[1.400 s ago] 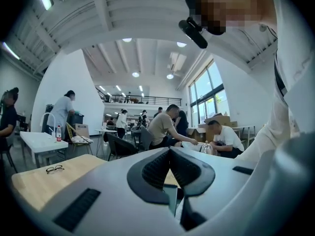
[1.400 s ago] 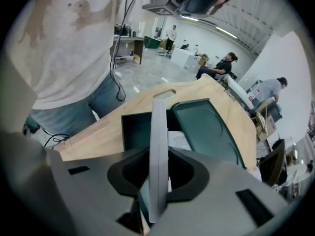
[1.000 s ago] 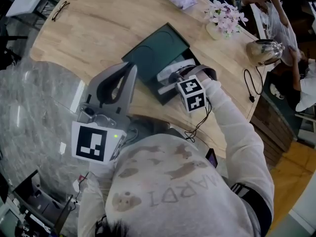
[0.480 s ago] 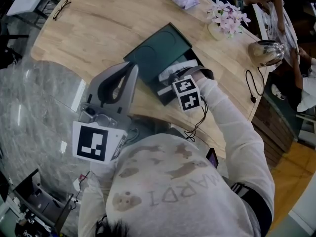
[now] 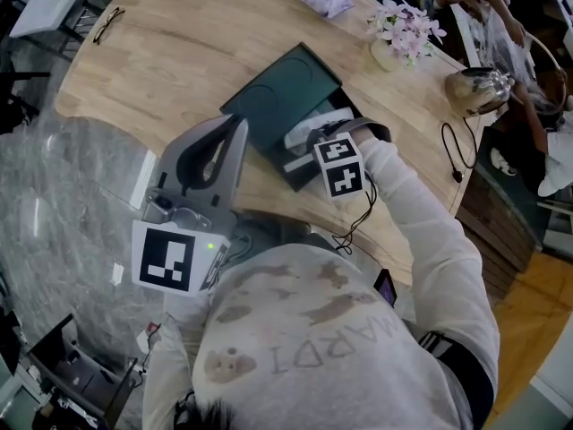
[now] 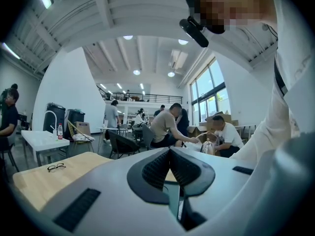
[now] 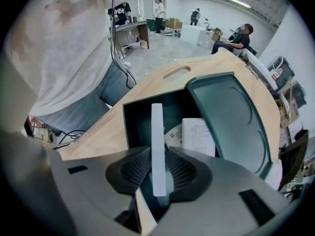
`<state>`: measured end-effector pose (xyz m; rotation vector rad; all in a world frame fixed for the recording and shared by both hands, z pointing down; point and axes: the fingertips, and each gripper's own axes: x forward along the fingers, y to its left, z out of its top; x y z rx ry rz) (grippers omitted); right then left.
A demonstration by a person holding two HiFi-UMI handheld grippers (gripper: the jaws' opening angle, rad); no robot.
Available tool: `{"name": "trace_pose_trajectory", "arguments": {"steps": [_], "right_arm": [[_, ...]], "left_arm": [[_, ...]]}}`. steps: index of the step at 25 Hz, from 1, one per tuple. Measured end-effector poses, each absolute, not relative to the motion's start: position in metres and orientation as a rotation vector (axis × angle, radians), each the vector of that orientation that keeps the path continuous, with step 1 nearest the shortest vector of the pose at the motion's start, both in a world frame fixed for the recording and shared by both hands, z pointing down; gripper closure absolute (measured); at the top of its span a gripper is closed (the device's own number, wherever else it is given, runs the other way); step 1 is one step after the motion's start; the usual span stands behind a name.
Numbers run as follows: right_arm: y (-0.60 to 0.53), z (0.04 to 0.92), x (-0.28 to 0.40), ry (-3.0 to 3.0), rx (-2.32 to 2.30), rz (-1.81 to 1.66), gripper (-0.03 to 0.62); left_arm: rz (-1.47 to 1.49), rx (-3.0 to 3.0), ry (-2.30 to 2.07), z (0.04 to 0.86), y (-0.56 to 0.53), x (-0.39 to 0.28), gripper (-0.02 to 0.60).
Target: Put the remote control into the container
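One thin white remote control (image 7: 157, 146) stands edge-on, pinched in the right gripper (image 7: 157, 173), directly over the one dark container (image 7: 132, 119). The container sits by the table (image 5: 179, 52) edge, its lid (image 7: 229, 114) partly across it. Only that gripper's view shows papers (image 7: 198, 136) inside. The left gripper (image 6: 170, 168), jaws pressed together on nothing, hangs near the container.

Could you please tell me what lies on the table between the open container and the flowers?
Nothing does. In the head view, the stretch of wooden table between the container and the flowers is bare.
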<state>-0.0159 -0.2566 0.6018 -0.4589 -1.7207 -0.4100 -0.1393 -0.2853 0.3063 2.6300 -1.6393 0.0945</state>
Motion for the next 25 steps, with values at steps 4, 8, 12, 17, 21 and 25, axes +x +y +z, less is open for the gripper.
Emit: {"name": "trace_pose_trajectory", "arguments": {"steps": [4,8,12,17,21,25], "right_arm": [[-0.257,0.589,-0.008,-1.74,-0.418,-0.404,0.479],[-0.255,0.579,0.0,-1.775,-0.363,-0.394,0.479],[-0.253,0.555,0.004,-1.904,-0.236,-0.351,0.479],[-0.245,0.479,-0.01,-2.306,0.032,-0.181,0.487],[-0.235,0.409,-0.005,-2.654,0.279,-0.014,0.493],[-0.22,0.348,0.011,-2.915,0.47,0.06,0.493]], "left_arm": [[0.097,2.652,-1.62,0.304,-0.284,-0.132,0.495],[0.095,2.674,-1.593,0.301,-0.281,-0.122,0.495],[0.091,2.709,-1.562,0.296,-0.276,-0.107,0.495],[0.092,2.751,-1.522,0.288,-0.265,-0.086,0.495],[0.083,2.792,-1.489,0.282,-0.252,-0.064,0.495],[0.072,2.836,-1.453,0.274,-0.236,-0.04,0.495]]}}
